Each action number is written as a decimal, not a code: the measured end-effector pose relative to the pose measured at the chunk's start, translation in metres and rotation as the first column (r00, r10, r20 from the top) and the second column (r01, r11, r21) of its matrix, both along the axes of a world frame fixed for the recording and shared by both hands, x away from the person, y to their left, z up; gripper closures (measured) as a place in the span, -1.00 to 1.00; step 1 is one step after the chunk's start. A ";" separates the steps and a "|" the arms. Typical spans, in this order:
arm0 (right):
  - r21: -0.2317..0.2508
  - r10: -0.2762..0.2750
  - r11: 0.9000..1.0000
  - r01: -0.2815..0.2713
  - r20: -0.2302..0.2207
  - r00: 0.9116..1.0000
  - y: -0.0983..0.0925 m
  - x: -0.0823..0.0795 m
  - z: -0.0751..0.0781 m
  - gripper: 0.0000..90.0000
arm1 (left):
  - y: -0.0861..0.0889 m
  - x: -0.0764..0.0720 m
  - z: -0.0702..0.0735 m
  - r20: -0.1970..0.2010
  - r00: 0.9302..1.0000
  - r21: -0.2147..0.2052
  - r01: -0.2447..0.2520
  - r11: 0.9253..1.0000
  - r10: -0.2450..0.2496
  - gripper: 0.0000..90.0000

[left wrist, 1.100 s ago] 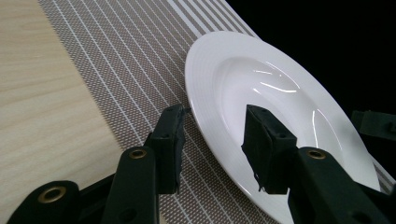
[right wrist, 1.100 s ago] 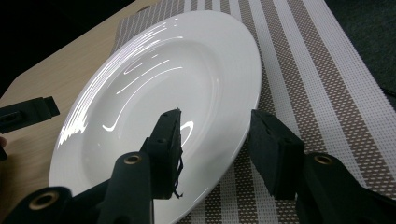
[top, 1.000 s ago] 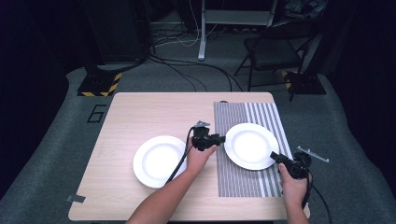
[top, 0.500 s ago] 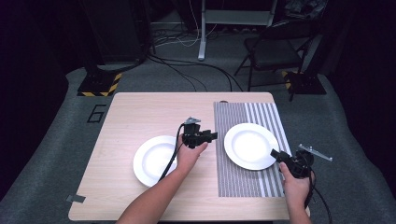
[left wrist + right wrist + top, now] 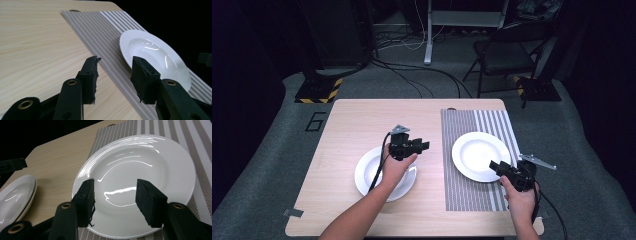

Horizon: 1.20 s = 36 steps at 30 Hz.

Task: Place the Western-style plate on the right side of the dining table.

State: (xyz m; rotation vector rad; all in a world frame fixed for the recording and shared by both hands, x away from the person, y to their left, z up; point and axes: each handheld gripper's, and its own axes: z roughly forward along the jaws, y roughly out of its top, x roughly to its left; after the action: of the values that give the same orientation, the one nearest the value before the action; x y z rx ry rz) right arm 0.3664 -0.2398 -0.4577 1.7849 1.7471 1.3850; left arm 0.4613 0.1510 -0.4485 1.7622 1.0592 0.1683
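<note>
Light wooden table [image 5: 347,125] with striped placemat [image 5: 467,195] and white plate stack [image 5: 364,175].

Glossy white plate [image 5: 140,177] (glazed), matt woven placemat [image 5: 474,125], pale wood-grain table [image 5: 357,120]

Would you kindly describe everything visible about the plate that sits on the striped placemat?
The plate is round, white and glossy, ceramic by its look, with a broad rim around a shallow well that reflects light streaks. It appears empty and lies flat on the grey-and-white striped placemat at the table's right side. The right gripper, jaws open, hovers over its near edge; whether they touch it I cannot tell.
</note>
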 end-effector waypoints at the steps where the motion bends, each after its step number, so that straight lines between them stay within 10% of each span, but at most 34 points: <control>1: -0.003 0.007 1.000 -0.007 0.002 1.000 0.002 0.000 0.000 0.09 | 0.007 -0.002 0.000 0.002 1.000 0.002 -0.005 1.000 0.005 0.25; 22: -0.023 0.147 0.989 -0.148 -0.028 0.989 0.036 -0.011 -0.006 0.00 | 0.118 -0.041 -0.011 -0.013 0.990 0.051 -0.141 0.989 0.142 0.16; 36: -0.068 0.254 0.965 -0.253 -0.001 0.967 0.056 -0.019 -0.027 0.00 | 0.153 -0.064 -0.032 0.007 0.988 0.073 -0.155 0.985 0.155 0.07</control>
State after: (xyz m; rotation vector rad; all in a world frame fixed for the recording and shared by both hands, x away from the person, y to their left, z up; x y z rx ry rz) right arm 0.3472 -0.1837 -0.4849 1.5612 2.0506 1.4047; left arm 0.3968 0.3036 -0.4805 1.7441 1.2029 0.3088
